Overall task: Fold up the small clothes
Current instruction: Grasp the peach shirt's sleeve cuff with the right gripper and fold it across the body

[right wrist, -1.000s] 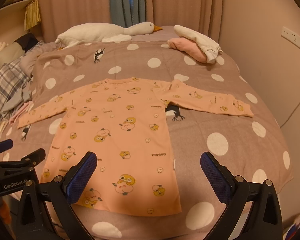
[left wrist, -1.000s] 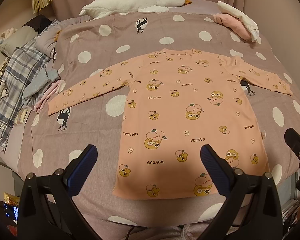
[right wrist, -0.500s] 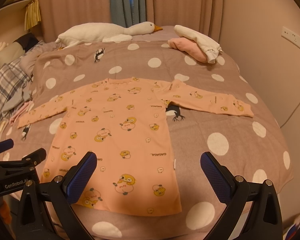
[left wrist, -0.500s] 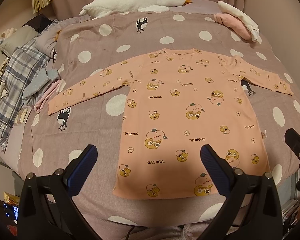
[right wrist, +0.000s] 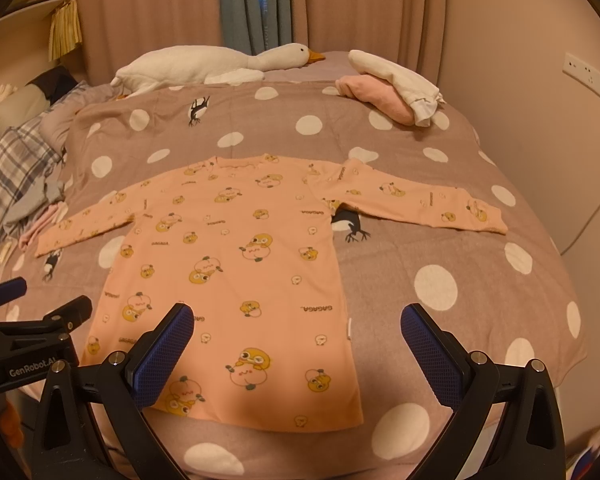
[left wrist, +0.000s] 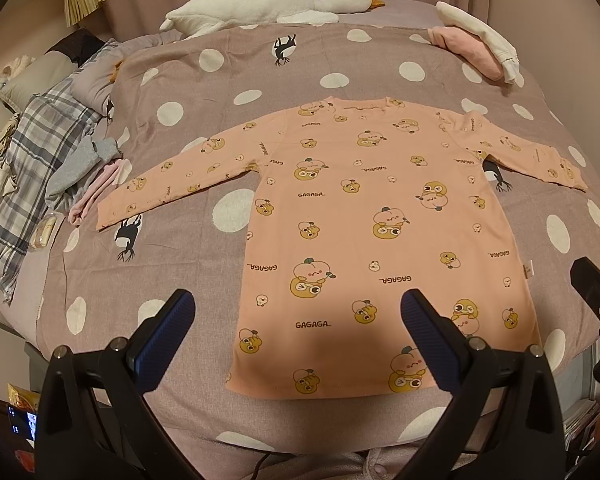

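Basically nothing moved since a second ago, shirt (left wrist: 380,240) same spot, both grippers parked at the same height over the near edge of the bed (left wrist: 188,128). Means folding hasn't started yet, looks like the pause right before the first grab

Left gripper (left wrist: 296,332) at bottom centre of its frame, jaws wide apart, nothing in them, hovering over the hem's left half. Right gripper (right wrist: 296,340) same deal in its own frame, wide and empty, above the hem's right corner. Also visible poking in at the far right edge of the left view

Shirt laid out flat in the middle of both frames, neck toward the top, hem toward the bottom. Peach, long sleeves, little cartoon critters and GAGAGA print all over. Left sleeve (left wrist: 172,184) stretched out to mid left, right sleeve (right wrist: 420,200) out to mid right, both pretty smooth, barely a wrinkle. Tiny tag sticking out the right side seam

Probably a sleeve or side fold next, guessing though. Thin knit, so likely to slide on that dotted cover when pinched

Goose (left wrist: 260,4) along the top, clothes pile (left wrist: 476,44) upper right, plaid stuff (left wrist: 32,152) on the left, all well clear
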A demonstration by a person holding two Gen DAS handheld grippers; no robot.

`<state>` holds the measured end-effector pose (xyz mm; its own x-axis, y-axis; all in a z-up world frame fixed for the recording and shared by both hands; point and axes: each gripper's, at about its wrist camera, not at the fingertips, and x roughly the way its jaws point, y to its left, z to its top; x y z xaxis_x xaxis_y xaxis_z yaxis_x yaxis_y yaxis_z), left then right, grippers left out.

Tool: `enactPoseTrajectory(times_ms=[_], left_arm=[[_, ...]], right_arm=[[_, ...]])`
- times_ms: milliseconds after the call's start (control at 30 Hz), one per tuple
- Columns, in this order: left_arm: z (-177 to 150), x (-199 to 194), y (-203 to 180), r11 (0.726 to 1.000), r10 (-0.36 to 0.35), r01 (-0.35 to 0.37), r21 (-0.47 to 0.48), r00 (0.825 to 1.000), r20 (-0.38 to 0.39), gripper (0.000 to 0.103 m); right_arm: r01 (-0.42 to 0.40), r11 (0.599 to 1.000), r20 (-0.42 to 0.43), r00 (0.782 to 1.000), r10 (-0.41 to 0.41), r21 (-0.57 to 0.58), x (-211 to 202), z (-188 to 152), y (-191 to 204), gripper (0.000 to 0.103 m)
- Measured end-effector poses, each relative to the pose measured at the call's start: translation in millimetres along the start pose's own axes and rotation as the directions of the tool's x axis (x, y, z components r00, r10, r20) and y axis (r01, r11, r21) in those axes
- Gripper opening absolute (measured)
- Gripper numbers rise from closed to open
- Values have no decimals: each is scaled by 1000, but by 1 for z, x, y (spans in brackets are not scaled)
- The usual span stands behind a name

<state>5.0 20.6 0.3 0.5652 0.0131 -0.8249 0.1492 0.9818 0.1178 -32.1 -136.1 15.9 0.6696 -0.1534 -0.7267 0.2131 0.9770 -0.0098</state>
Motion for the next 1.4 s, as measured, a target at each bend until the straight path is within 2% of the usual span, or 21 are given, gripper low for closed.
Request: enactPoseTrajectory(times_ms=[300, 367, 400, 433, 467, 500, 533, 567, 633, 700, 733, 800, 867, 900, 967, 1033, 1100, 1233, 1300, 1333, 1400], left_arm=[[0, 3, 2, 1000, -9, 9, -8, 1000, -3, 103], [0, 7, 4, 999, -38, 38, -24, 999, -5, 103], [0, 11, 6, 998, -57, 57, -37, 998, -11, 103], [1, 15, 7, 996, -75, 74, -51, 997, -17, 103], [0, 19, 9, 992, -106, 104, -71, 994, -22, 103], [-1, 25, 13, 984, -147, 143, -101, 989, -29, 103], [-2, 30, 16, 975, -185, 179, -131, 982, -35, 103], [-4, 39, 22, 954, -255, 244, -174, 966, -42, 103], [-5, 50, 26, 917, -341, 323, -234, 939, -43, 103], [-5, 59, 28, 880, -409, 387, -276, 912, -24, 103], [-5, 63, 30, 869, -424, 402, -288, 906, -15, 103], [-3, 65, 30, 856, -442, 423, -297, 897, 5, 103], [1, 65, 30, 856, -440, 428, -289, 898, 25, 103], [2, 65, 31, 857, -439, 430, -284, 898, 32, 103], [6, 65, 34, 855, -443, 437, -279, 895, 46, 103], [11, 69, 37, 851, -448, 444, -282, 892, 51, 103], [16, 75, 39, 845, -456, 449, -289, 889, 46, 103], [22, 83, 41, 844, -450, 440, -307, 892, 42, 103], [25, 89, 42, 822, -476, 462, -333, 878, 43, 103], [27, 92, 42, 814, -485, 466, -347, 874, 38, 103], [32, 97, 41, 820, -471, 449, -354, 882, 28, 103]], right_arm=[[-1, 1000, -8, 1000, 1, 4, 1, -2, 1, 102], [-47, 999, -17, 999, 47, 23, 5, -3, -1, 102], [-115, 992, -25, 993, 117, 50, 10, -5, -5, 102], [-169, 983, -32, 985, 172, 77, 13, -5, -9, 102], [-282, 949, -38, 956, 290, 145, 21, -8, -19, 102], [-352, 914, -34, 930, 366, 204, 28, -11, -27, 102], [-385, 892, -28, 915, 402, 239, 33, -13, -32, 102], [-438, 845, 0, 888, 461, 306, 41, -18, -44, 102], [-484, 798, 59, 865, 498, 359, 48, -23, -60, 102], [-508, 763, 127, 855, 503, 399, 56, -28, -79, 102], [-517, 748, 160, 852, 499, 417, 60, -30, -90, 102], [-517, 709, 209, 852, 480, 480, 72, -34, -118, 102], [-504, 672, 236, 859, 454, 542, 83, -37, -140, 102], [-483, 653, 254, 872, 418, 583, 89, -39, -157, 102], [-429, 652, 235, 900, 367, 625, 97, -39, -176, 102], [-363, 668, 203, 929, 308, 650, 106, -37, -195, 102], [-307, 662, 189, 951, 246, 684, 115, -36, -217, 102], [-290, 609, 195, 956, 220, 738, 134, -29, -251, 102], [-296, 578, 214, 955, 208, 761, 142, -22, -269, 102], [-297, 572, 214, 954, 209, 764, 146, -18, -274, 102], [-281, 571, 210, 959, 189, 771, 155, -10, -284, 102]])
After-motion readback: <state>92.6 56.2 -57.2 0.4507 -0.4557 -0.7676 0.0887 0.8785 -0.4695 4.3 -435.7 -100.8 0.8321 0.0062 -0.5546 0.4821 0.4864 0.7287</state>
